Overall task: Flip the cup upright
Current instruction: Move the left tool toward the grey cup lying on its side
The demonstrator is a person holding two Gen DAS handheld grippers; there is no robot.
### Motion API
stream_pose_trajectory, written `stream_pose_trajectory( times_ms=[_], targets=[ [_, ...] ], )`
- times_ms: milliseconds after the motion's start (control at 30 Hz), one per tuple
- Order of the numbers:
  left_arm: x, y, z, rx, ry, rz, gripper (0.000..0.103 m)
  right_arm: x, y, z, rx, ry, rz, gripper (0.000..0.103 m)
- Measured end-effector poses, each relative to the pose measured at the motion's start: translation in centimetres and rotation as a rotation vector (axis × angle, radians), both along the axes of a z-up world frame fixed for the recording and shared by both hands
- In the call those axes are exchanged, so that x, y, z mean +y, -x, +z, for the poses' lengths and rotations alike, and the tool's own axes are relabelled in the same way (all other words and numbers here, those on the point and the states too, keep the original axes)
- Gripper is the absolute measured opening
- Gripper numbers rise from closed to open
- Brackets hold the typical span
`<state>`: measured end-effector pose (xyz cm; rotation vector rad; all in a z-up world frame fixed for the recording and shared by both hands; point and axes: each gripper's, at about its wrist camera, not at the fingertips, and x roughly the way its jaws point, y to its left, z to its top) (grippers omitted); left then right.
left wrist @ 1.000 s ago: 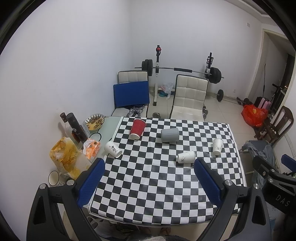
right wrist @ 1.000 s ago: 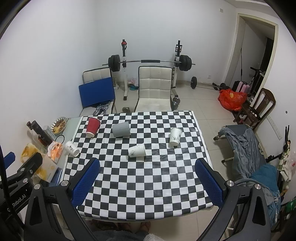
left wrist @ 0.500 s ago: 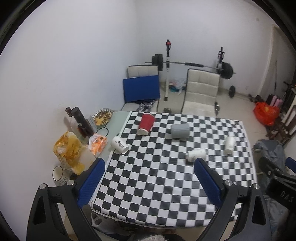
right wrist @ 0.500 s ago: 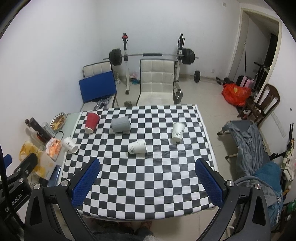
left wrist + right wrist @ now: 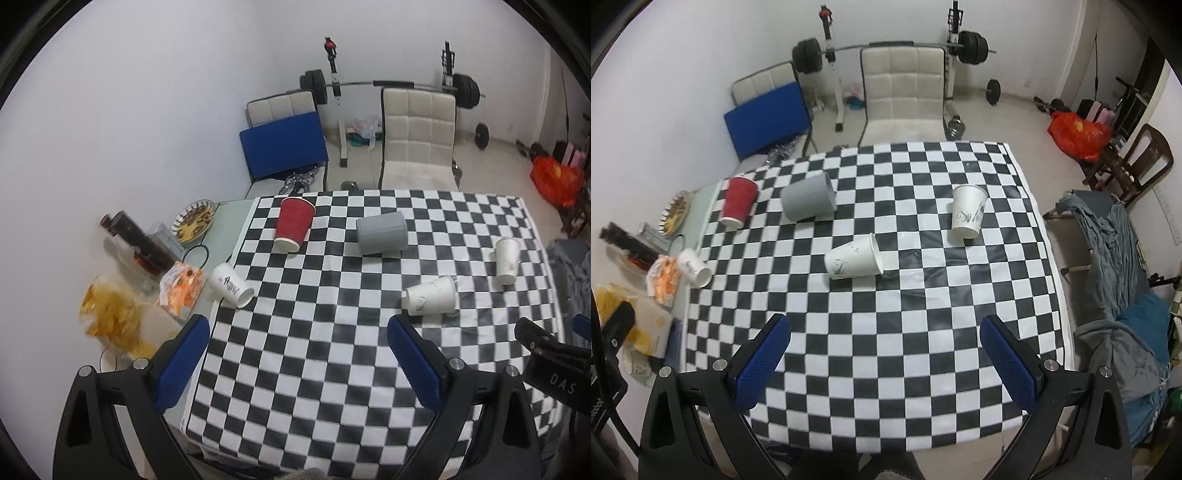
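Several cups lie on their sides on the checkered tablecloth (image 5: 923, 314). A red cup (image 5: 738, 202) and a grey cup (image 5: 808, 198) lie at the far left. A white cup (image 5: 854, 257) lies near the middle, another white cup (image 5: 967, 211) to the right, and a small white cup (image 5: 694, 267) at the left edge. The same cups show in the left wrist view: red (image 5: 294, 223), grey (image 5: 381, 232), white (image 5: 430, 295), white (image 5: 506, 260), small white (image 5: 231, 285). My left gripper (image 5: 299, 358) and right gripper (image 5: 886, 354) are open and empty, above the near table edge.
Snack bags (image 5: 110, 314), an orange packet (image 5: 181, 288), dark bottles (image 5: 136, 240) and a plate (image 5: 194, 223) crowd the left strip beside the cloth. White chairs (image 5: 903, 92) and a barbell rack stand behind the table. A cloth-draped chair (image 5: 1115, 258) stands on the right.
Both grippers have moved closer to the table and tilted downward; the cups look larger in both views. No cup has moved. Both stay open.
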<state>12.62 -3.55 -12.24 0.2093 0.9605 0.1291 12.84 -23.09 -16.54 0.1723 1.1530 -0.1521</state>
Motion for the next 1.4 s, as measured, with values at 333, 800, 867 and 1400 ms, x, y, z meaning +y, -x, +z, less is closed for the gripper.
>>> stream_pose_trajectory(
  times_ms=[333,800,867,1400],
  targets=[
    [0.5,-10.2,-6.2,0.104,-0.067,-0.063,0.098,0.8,-8.9,-7.1,0.113,-0.015,-0.026,0.103],
    [-3.1,-21.0,-14.1,0.233,-0.213,-0.433,0.098,-1.6,-19.0,-15.7,0.257,-0.049,-0.113,0.103],
    [-4.1,-21.6,-15.1,0.243,-0.237,-0.515,0.098,-2.1,-19.7,-16.5,0.270,-0.048,-0.124,0.103],
    [-10.2,-23.8,-22.4,0.378,-0.392,-0.984,0.098,-5.9,-20.7,-22.3,0.370,-0.095,-0.228,0.103]
  ],
)
